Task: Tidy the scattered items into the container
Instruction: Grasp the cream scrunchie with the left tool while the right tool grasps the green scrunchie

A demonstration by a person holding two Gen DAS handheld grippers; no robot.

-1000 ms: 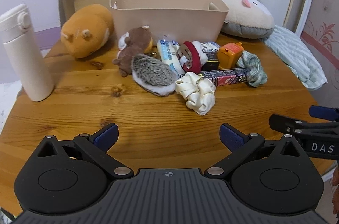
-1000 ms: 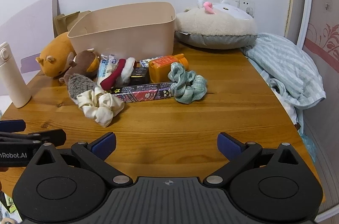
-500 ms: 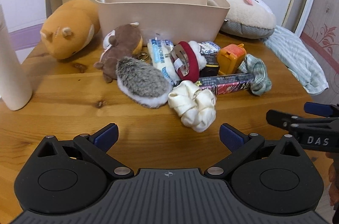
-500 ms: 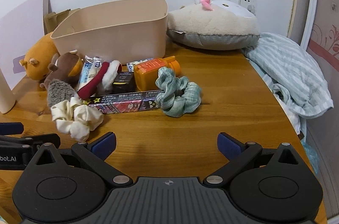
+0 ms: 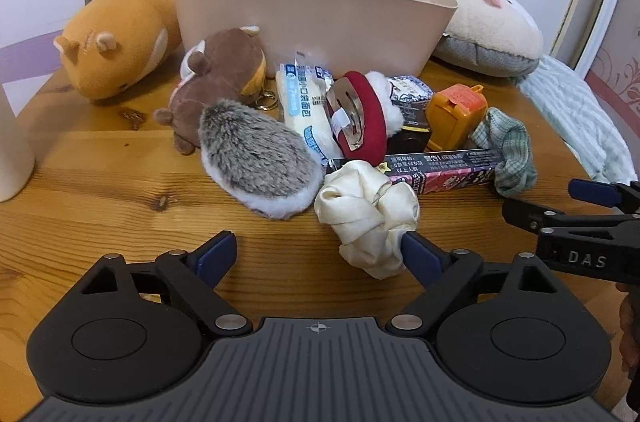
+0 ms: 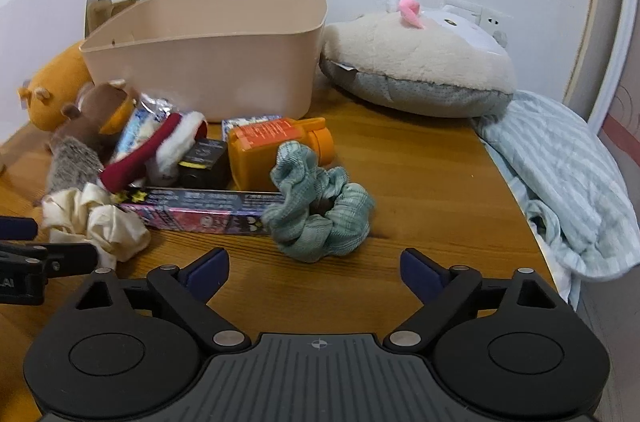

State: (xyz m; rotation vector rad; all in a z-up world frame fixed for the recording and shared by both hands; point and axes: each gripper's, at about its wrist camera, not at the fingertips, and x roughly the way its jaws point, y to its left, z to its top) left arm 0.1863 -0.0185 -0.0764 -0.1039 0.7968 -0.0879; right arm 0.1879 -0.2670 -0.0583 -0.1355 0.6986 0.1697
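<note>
The beige bin (image 5: pixel 304 18) stands at the back of the wooden table, with the pile in front of it. My left gripper (image 5: pixel 316 246) is closing. The cream scrunchie (image 5: pixel 364 214) reaches between its fingers and brushes the right pad (image 5: pixel 414 254), while the left pad stays clear. Behind the scrunchie lie a grey furry plush (image 5: pixel 256 158), a brown plush (image 5: pixel 224 74), a red hair clip (image 5: pixel 360 118) and a long pink box (image 5: pixel 440 170). My right gripper (image 6: pixel 314 262) is closing too, with nothing between its fingers. The green scrunchie (image 6: pixel 320 218) lies just ahead of it.
An orange hamster plush (image 5: pixel 116 34) lies left of the bin and a white bottle (image 5: pixel 12 150) stands at the left edge. A cream cushion plush (image 6: pixel 416 62) and a striped cloth (image 6: pixel 568 174) fill the right side. An orange container (image 6: pixel 276 150) sits behind the green scrunchie.
Both grippers have moved forward and down toward the pile, and their fingers have narrowed a little. The cream scrunchie now reaches the left gripper's right finger, and the green scrunchie is closer to the right gripper.
</note>
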